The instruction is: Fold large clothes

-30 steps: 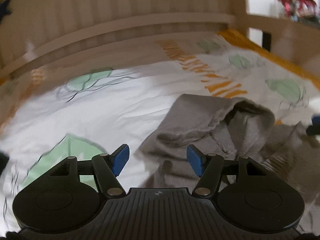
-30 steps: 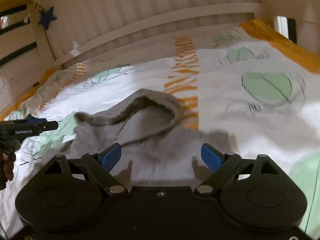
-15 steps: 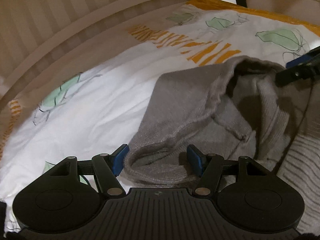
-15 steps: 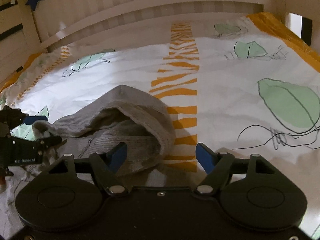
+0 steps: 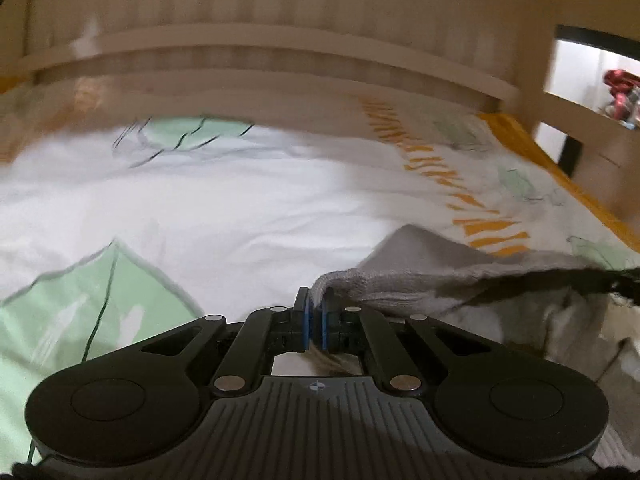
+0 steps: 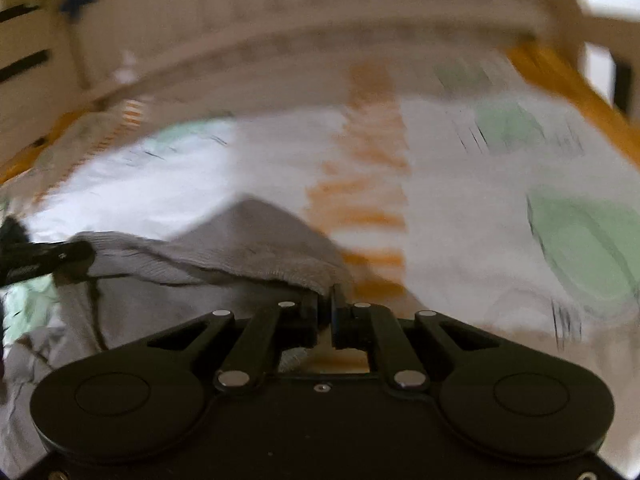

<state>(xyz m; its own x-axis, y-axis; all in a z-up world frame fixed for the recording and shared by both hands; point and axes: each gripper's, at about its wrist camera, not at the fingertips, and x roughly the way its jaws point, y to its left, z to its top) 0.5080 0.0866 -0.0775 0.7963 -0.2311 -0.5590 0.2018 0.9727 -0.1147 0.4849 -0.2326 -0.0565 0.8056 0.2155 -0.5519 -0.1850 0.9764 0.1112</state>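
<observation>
The left gripper (image 5: pixel 314 307) is clenched on the left end of the grey hoodie's (image 5: pixel 440 276) hood rim, a fold of ribbed knit pinched between its 2 blue pads. Left of it lies a white bed cover (image 5: pixel 248 216) printed with pale green leaves, and a wooden slatted bed rail (image 5: pixel 256 52) runs across the back. From the pinch, the hood edge stretches to the right as a taut line, with the loose body of the garment sagging on the cover below it. At the far right edge of the left wrist view the dark tip of the right gripper (image 6: pixel 325 305) meets the cloth. In the right wrist view that gripper is clamped on the right end of the same rim, cloth caught between its 2 pads, while the left gripper shows at the left edge. Right of the hoodie runs an orange striped band (image 6: pixel 368 200) on the cover. Both views are blurred.
</observation>
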